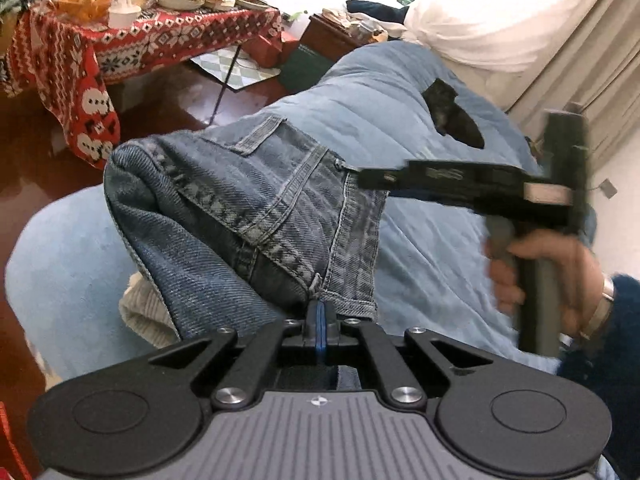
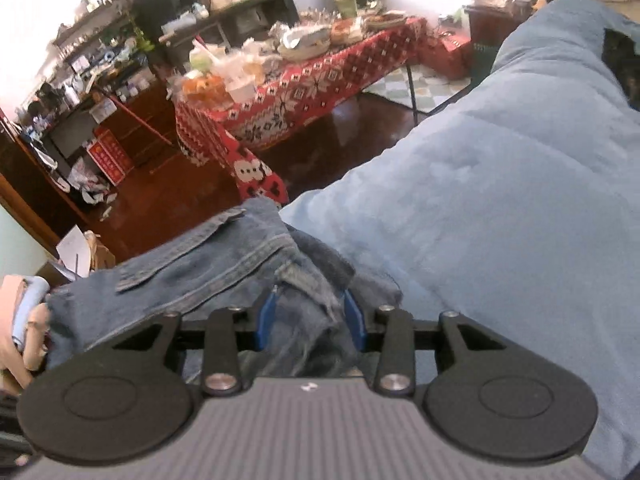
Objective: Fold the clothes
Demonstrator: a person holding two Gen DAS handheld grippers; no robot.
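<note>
A pair of blue jeans [image 1: 240,204] lies bunched on a light blue blanket [image 1: 400,92], a flap pocket facing up. My left gripper [image 1: 319,312] is shut on the jeans' near hem corner, its blue pads pressed together. My right gripper [image 1: 362,176] reaches in from the right, blurred, with its tip at the waistband edge; a person's hand [image 1: 552,276] holds its handle. In the right wrist view the right gripper [image 2: 310,318] has its blue pads [image 2: 266,316] apart around a thick wad of jeans [image 2: 192,264] that fills the gap.
A cluttered table with a red patterned cloth [image 1: 132,44] stands on the dark wood floor [image 2: 192,184] beyond the bed's edge. A black object [image 1: 452,116] rests on the blanket farther up, a white pillow [image 1: 492,20] behind it. White ribbed cloth [image 1: 144,312] peeks from under the jeans.
</note>
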